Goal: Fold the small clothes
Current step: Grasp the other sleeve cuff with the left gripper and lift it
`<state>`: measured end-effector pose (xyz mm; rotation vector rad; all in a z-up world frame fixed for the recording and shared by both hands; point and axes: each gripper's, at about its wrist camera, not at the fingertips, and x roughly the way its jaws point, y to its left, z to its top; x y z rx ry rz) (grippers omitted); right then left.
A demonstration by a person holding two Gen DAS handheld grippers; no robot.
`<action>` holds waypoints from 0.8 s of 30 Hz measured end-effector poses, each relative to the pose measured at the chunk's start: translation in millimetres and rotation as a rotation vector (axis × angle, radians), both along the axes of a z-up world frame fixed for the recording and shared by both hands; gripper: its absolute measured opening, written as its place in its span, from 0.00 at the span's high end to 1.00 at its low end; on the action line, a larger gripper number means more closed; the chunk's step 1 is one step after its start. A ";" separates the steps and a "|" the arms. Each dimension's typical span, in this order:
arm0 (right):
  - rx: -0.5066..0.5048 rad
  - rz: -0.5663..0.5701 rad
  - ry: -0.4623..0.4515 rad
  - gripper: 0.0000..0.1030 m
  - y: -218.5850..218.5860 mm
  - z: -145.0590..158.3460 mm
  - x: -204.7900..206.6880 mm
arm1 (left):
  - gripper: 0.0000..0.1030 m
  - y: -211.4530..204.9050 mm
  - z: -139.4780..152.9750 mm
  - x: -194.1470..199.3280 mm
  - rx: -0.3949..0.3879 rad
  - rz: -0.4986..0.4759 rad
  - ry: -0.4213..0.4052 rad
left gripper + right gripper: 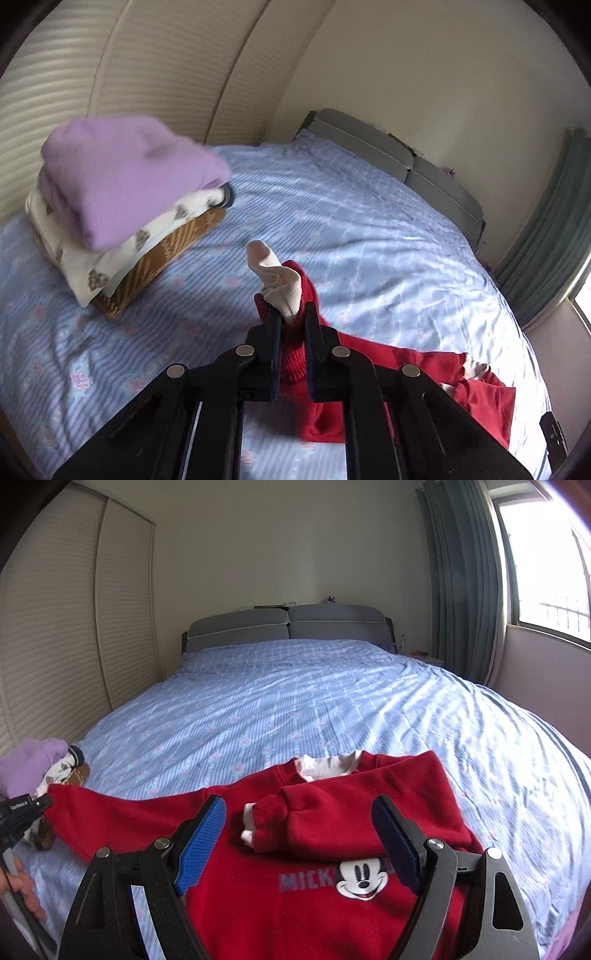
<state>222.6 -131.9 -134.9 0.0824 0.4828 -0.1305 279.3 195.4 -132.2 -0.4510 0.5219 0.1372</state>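
Note:
A red Mickey Mouse sweater (295, 904) lies face up on the blue bed sheet (295, 701). One sleeve (314, 812) is folded across its chest. The other sleeve (129, 812) stretches out to the left, lifted off the sheet. My left gripper (292, 314) is shut on that sleeve's red cuff (291, 354), and a white inner cuff (273, 277) sticks out past the fingertips. In the right wrist view the left gripper (44, 803) shows at the left edge. My right gripper (299, 801) hovers open over the sweater's chest, with nothing pressed between its blue pads (201, 842).
A stack of folded clothes (122, 206), purple on top, sits on the bed's left side near the louvred wardrobe doors (55, 646). A grey headboard (288, 626) stands at the far end. A curtain (461, 590) and a window are on the right. A hand (22, 890) holds the left tool.

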 end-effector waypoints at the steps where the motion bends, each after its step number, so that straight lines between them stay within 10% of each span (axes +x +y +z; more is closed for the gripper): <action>1: 0.008 -0.017 -0.007 0.21 -11.8 2.7 -1.8 | 0.88 -14.5 12.0 -0.1 0.014 -0.025 -0.020; 12: 0.181 -0.220 -0.040 0.21 -159.9 1.5 -26.9 | 0.88 -216.5 79.4 33.6 0.147 -0.336 -0.104; 24: 0.299 -0.342 0.011 0.21 -255.2 -35.0 -25.6 | 0.88 -402.1 -4.5 58.2 0.309 -0.606 0.051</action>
